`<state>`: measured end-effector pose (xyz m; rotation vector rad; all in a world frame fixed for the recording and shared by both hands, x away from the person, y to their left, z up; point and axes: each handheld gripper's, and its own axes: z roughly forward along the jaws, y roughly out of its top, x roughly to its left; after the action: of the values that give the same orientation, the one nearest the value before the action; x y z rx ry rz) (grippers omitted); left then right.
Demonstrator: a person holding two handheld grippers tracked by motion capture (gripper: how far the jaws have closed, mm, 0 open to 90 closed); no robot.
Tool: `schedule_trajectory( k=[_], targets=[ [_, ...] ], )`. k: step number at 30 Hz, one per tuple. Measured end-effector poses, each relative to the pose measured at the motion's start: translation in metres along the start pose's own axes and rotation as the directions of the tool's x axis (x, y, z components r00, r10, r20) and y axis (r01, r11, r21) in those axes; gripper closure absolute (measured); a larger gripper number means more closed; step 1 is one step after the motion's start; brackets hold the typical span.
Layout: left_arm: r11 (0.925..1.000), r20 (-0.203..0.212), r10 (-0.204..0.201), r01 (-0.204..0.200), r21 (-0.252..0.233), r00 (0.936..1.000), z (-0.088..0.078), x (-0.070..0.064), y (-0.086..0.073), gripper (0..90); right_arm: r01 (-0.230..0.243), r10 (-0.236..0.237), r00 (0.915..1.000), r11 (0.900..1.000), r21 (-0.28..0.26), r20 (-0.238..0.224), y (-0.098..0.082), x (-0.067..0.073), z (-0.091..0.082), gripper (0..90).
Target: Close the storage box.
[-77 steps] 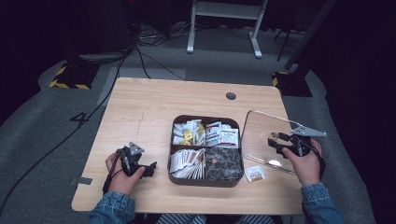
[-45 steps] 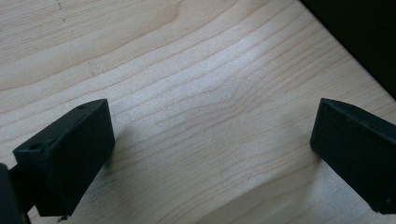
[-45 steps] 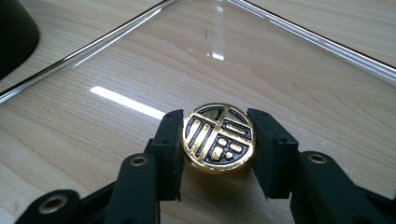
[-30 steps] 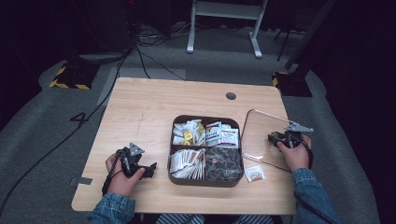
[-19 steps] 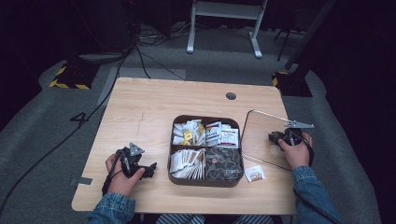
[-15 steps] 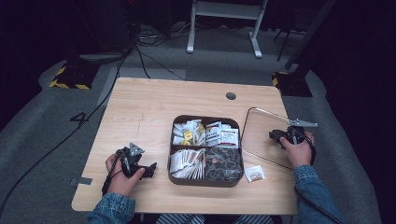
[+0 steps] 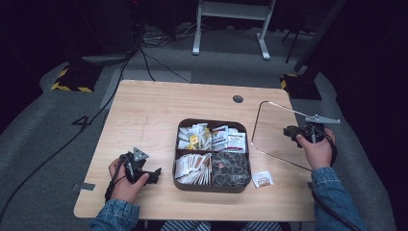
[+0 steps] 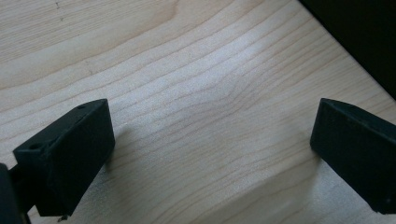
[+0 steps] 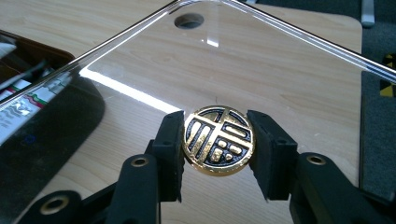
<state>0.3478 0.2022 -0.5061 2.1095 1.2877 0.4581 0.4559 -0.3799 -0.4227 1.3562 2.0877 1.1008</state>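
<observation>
We grip round gold-and-black knob (image 9: 218,141) of clear glass lid (image 9: 280,70) with right tool (image 9: 218,156), lid raised tilted near counter's (image 7: 159,110) right edge, leaving dark compartment box (image 7: 211,182) uncovered; left tool (image 8: 210,154) rests wide open, empty.

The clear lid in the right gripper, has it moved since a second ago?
Yes. The clear lid, held by its gold knob in the right gripper, has risen and tilted off the table, away from the tray.

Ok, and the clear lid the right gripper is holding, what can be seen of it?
The clear lid is a transparent, glass-like panel with rounded corners and a thin bright edge, as the wood grain shows through it. At its middle sits a round gold-and-black knob with an embossed emblem. The right gripper clamps that knob from both sides. The lid is held tilted to the right of the brown tray; whether its low edge touches the table is unclear.
</observation>
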Motion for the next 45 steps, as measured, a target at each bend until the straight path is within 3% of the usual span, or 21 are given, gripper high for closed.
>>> schedule_trajectory(
  k=[12, 19, 25, 26, 33, 41, 45],
  targets=[
    [1.0000, 0.000, 0.000, 0.000, 0.000, 1.0000, 0.000, 0.000, 0.000, 0.1, 0.039, -0.040, 0.9992, 0.999, -0.014, -0.010, 0.019, 0.019, -0.017, 59.2],
    [1.0000, 0.003, 0.001, -0.001, 0.001, 1.0000, 0.000, 0.000, 0.000, 0.1, 0.065, -0.066, 0.9974, 0.998, -0.016, -0.028, 0.028, 0.040, -0.018, 59.2],
    [1.0000, 0.001, 0.003, -0.003, 0.002, 1.0000, 0.000, 0.000, 0.000, 0.1, 0.095, -0.096, 0.9931, 0.995, -0.021, -0.067, 0.040, 0.065, -0.015, 59.2],
    [1.0000, 0.001, 0.001, -0.001, 0.001, 1.0000, 0.000, 0.000, 0.000, 0.1, 0.109, -0.111, 0.9904, 0.994, -0.023, -0.082, 0.045, 0.076, -0.013, 59.2],
    [1.0000, 0.001, 0.001, -0.001, 0.001, 1.0000, 0.000, 0.000, 0.000, 0.1, 0.129, -0.131, 0.9811, 0.991, -0.026, -0.142, 0.056, 0.102, -0.005, 59.2],
    [1.0000, 0.002, 0.003, -0.003, 0.002, 1.0000, 0.000, 0.000, 0.000, 0.1, 0.151, -0.151, 0.9720, 0.988, -0.012, -0.181, 0.066, 0.139, 0.003, 59.2],
    [1.0000, 0.002, 0.003, -0.003, 0.003, 1.0000, 0.000, 0.000, 0.000, 0.1, 0.164, -0.163, 0.9681, 0.986, -0.013, -0.190, 0.066, 0.149, 0.006, 59.1]
  ],
)
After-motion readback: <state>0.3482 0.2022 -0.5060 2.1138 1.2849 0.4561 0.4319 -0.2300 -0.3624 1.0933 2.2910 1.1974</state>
